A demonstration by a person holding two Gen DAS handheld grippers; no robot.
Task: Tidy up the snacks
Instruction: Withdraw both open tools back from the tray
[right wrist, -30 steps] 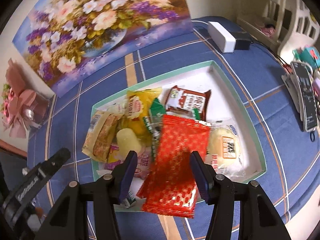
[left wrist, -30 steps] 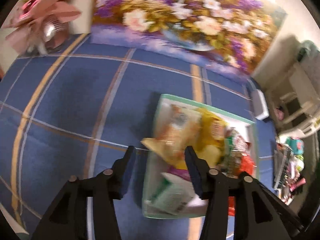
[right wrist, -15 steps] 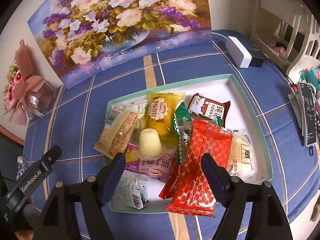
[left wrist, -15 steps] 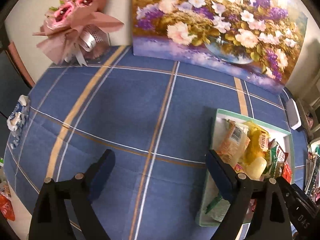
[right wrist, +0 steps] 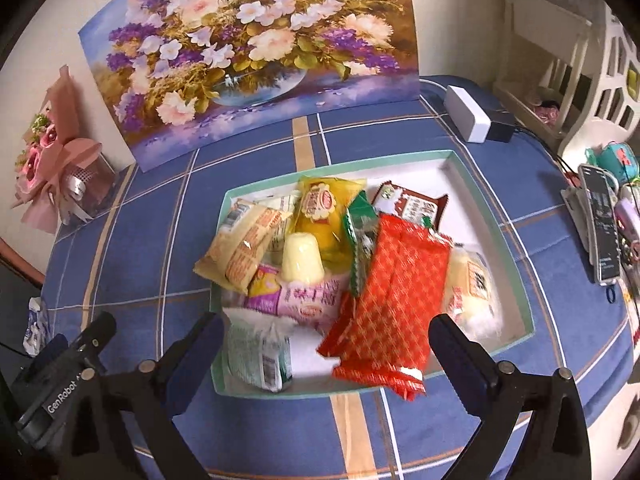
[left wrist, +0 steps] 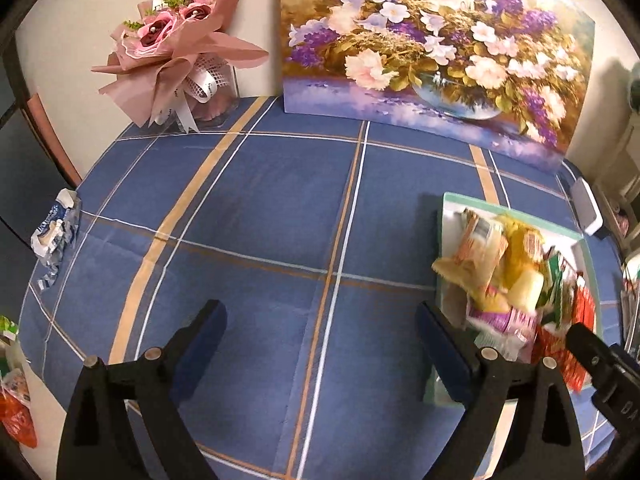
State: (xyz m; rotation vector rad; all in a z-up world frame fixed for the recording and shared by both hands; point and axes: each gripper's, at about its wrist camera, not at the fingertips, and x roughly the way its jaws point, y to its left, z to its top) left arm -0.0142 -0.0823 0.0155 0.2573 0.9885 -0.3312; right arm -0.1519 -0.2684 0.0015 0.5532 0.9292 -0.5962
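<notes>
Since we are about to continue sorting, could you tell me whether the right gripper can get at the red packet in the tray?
Probably yes. The red packet lies on top of the tray pile, uncovered, and the right gripper, jaws opening and empty, hangs just before it.

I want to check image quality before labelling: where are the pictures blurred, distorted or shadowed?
Left wrist view: snacks in the tray at the right edge are smeared; the tablecloth lines bow from the fisheye; corners are black. Right wrist view: mostly sharp, only the red packet is slightly soft; the painting looks curved; shadow lies inside the tray's near wall.
</notes>
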